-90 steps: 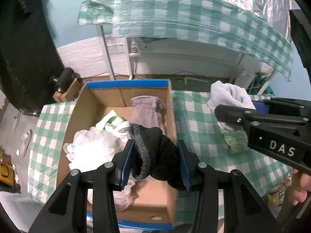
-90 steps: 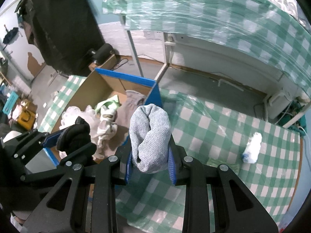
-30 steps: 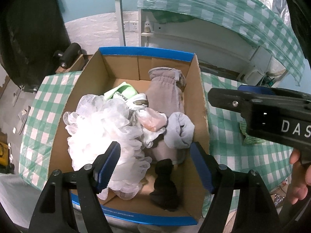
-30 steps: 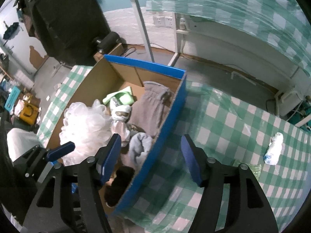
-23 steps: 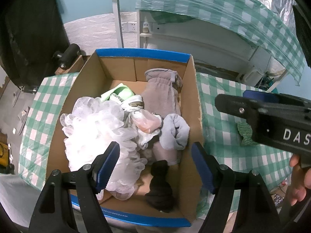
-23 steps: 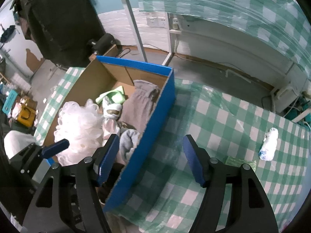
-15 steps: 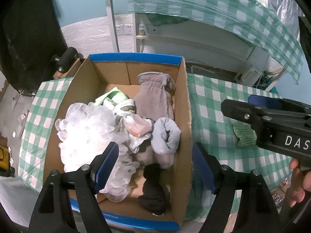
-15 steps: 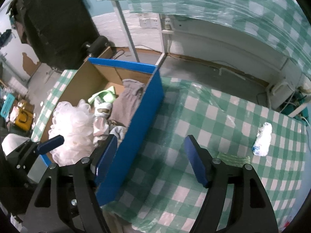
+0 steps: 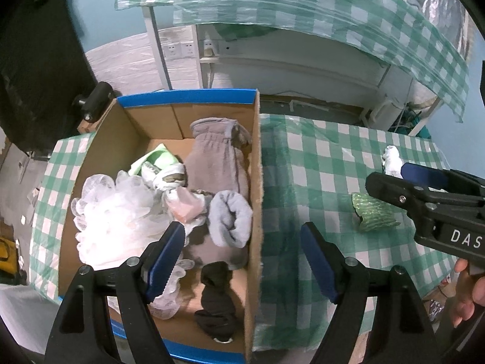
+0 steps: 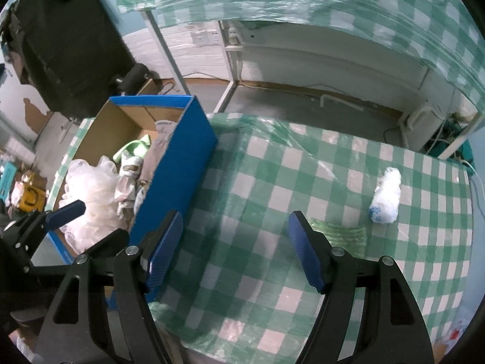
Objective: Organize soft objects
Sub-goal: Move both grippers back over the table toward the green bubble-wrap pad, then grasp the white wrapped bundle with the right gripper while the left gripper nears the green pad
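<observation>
A cardboard box (image 9: pixel 256 157) with a blue rim holds a white mesh pouf (image 9: pixel 115 209), a grey glove (image 9: pixel 215 157), a rolled light-grey sock (image 9: pixel 230 221) and a black sock (image 9: pixel 218 297). My left gripper (image 9: pixel 242 251) is open and empty, straddling the box's right wall from above. My right gripper (image 10: pixel 235 236) is open and empty over the checked tablecloth, right of the box (image 10: pixel 178 163). A green mesh cloth (image 10: pixel 339 233) and a white roll (image 10: pixel 385 197) lie on the cloth beyond its right finger.
The green-checked table (image 10: pixel 272 182) ends at a far edge above a grey floor. A second checked table stands behind. A dark object (image 10: pixel 66 45) stands at the far left. A person's fingers (image 9: pixel 466 297) show at the right edge.
The black and grey socks once held now lie in the box. Both grippers have slid right; the box has drifted left in both views, and the right gripper now hangs over the tablecloth.
</observation>
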`<state>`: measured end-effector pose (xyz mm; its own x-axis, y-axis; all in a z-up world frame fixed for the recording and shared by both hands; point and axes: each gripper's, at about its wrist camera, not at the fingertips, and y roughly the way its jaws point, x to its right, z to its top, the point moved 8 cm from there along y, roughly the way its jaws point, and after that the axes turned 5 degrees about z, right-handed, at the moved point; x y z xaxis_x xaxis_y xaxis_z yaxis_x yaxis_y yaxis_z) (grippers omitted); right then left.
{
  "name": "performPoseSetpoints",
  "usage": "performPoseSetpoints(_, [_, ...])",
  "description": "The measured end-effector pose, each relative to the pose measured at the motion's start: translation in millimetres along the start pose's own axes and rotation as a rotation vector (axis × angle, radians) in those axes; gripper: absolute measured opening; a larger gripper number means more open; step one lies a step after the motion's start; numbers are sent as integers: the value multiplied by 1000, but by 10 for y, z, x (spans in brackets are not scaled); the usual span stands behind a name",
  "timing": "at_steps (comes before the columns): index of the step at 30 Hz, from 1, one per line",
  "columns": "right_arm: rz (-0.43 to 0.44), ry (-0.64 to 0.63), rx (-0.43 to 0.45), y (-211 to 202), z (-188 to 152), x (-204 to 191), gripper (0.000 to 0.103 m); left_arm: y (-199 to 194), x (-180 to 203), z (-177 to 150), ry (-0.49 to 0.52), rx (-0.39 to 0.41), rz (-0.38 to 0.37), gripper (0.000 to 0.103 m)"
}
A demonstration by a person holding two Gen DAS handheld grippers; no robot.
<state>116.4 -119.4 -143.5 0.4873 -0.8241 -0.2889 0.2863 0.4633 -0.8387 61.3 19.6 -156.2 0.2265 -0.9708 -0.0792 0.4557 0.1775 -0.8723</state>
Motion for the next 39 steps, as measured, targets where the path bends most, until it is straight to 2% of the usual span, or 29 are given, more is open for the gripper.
performPoseSetpoints(15, [-43, 81, 4, -95, -196, 560, 77, 98, 349, 89, 23, -25, -3, 80])
performPoseSetpoints(26, [-109, 152, -49, -49, -402, 1120, 77, 202, 760, 220, 79, -42, -11, 81])
performPoseSetpoints(30, [-129, 166, -62, -54, -435, 1279, 77, 226, 895, 280, 103, -37, -13, 86])
performPoseSetpoints(39, [-151, 199, -95, 14, -474, 1616, 77, 467, 1164, 415, 127, -65, 1, 86])
